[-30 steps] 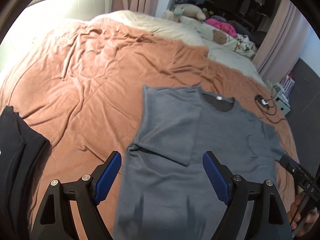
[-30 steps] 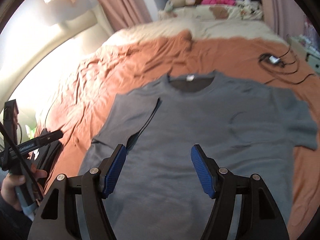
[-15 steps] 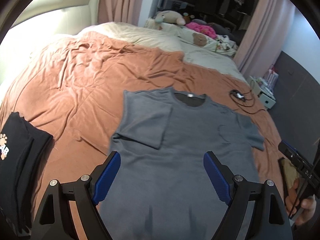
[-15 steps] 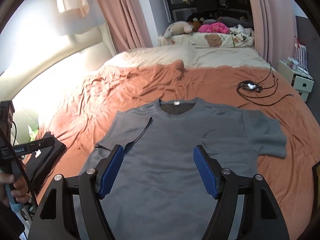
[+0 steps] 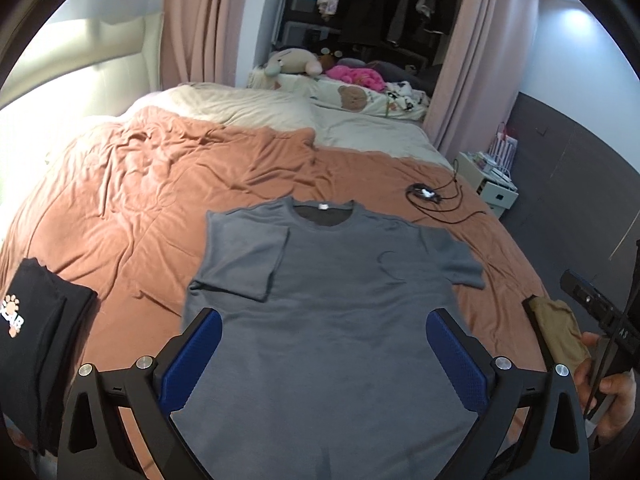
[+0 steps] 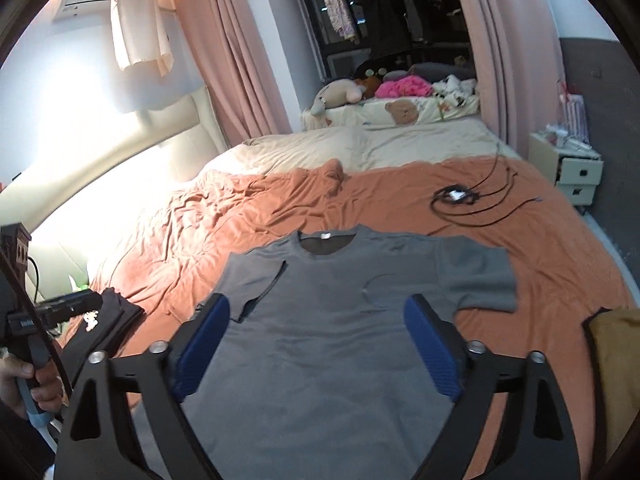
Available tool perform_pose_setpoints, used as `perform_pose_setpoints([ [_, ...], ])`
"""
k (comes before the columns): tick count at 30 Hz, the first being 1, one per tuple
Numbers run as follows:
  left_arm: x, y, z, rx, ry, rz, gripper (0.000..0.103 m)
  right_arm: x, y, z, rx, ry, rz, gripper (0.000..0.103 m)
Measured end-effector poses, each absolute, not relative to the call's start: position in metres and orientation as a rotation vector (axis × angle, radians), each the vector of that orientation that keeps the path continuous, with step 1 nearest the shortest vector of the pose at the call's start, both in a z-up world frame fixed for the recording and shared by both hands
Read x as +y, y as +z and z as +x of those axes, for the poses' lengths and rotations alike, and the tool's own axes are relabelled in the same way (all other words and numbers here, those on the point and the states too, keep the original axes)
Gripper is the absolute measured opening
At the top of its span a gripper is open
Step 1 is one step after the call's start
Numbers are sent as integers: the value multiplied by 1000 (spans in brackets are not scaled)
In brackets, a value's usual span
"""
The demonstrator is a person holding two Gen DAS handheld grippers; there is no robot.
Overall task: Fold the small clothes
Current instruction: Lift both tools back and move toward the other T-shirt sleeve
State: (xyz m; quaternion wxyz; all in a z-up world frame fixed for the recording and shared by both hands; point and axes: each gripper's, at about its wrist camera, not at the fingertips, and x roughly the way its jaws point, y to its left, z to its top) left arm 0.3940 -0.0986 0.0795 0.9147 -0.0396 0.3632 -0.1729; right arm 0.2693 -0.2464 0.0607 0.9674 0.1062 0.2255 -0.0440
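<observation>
A grey T-shirt (image 5: 332, 300) lies flat on the orange bedspread (image 5: 132, 208), collar away from me. Its left sleeve (image 5: 244, 256) is folded in over the chest; its right sleeve (image 5: 456, 256) lies spread out. It also shows in the right wrist view (image 6: 332, 320). My left gripper (image 5: 324, 344) is open and empty, held above the shirt's lower half. My right gripper (image 6: 316, 340) is open and empty, also held above the shirt's middle.
A folded black garment (image 5: 36, 332) lies at the left of the bed. A tan folded garment (image 5: 560, 332) lies at the right edge. A black cable (image 5: 432, 196) lies beyond the shirt. Pillows and plush toys (image 5: 296, 64) sit at the far end.
Both grippers have pulled back and risen away from the shirt, so more of the room shows. The shirt has not moved; both grippers stay open.
</observation>
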Motion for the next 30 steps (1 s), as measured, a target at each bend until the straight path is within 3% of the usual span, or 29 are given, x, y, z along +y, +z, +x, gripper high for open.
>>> perform_pose_setpoints([
  [3, -112, 87, 381, 724, -375, -96, 103, -249, 60, 256, 445, -103, 195, 103],
  [21, -209, 63, 395, 733, -490, 63, 103, -312, 37, 246, 483, -177, 294, 103],
  [30, -232, 29, 433, 782, -525, -10, 102, -353, 13, 273, 500, -276, 462, 103],
])
